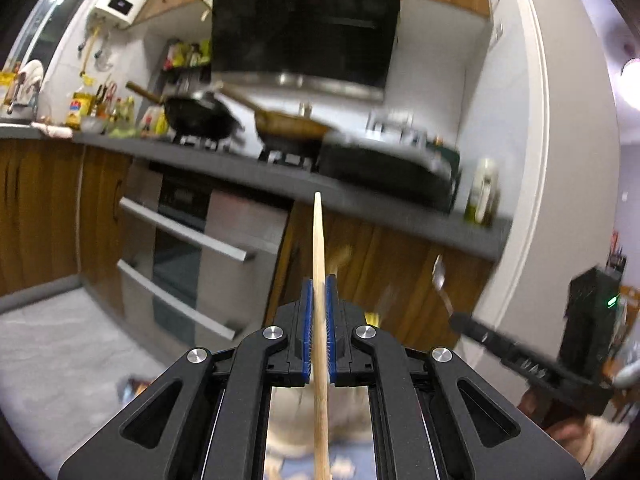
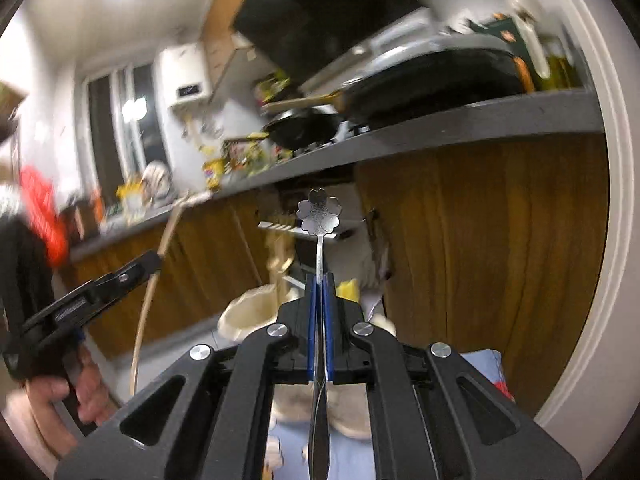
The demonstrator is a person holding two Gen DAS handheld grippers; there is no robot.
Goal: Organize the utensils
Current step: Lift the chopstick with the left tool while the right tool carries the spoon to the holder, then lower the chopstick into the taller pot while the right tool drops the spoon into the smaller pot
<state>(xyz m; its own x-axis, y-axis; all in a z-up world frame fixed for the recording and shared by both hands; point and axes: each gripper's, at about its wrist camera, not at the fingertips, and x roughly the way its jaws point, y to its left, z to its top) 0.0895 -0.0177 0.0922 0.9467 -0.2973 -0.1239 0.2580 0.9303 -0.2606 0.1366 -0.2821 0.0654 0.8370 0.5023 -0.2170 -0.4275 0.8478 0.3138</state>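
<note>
My left gripper (image 1: 319,284) is shut on a pale wooden chopstick (image 1: 319,240) that sticks out ahead between the blue pads and runs back under the camera. My right gripper (image 2: 320,280) is shut on a thin metal spoon (image 2: 319,212) whose handle ends in a flower-shaped tip pointing forward. In the left wrist view the right gripper (image 1: 452,314) shows at the right edge with the spoon (image 1: 439,276). The right wrist view shows the left gripper (image 2: 154,260) at the left, held by a hand (image 2: 60,396), with the chopstick (image 2: 150,304) through it.
A grey kitchen counter (image 1: 280,184) over wooden cabinets carries a black wok (image 1: 200,116), a brown pan (image 1: 292,124) and a dark lidded pan (image 1: 384,168). A bottle (image 1: 484,192) stands at its right end. A white door frame (image 2: 600,220) is on the right. A cream bowl (image 2: 252,312) lies below.
</note>
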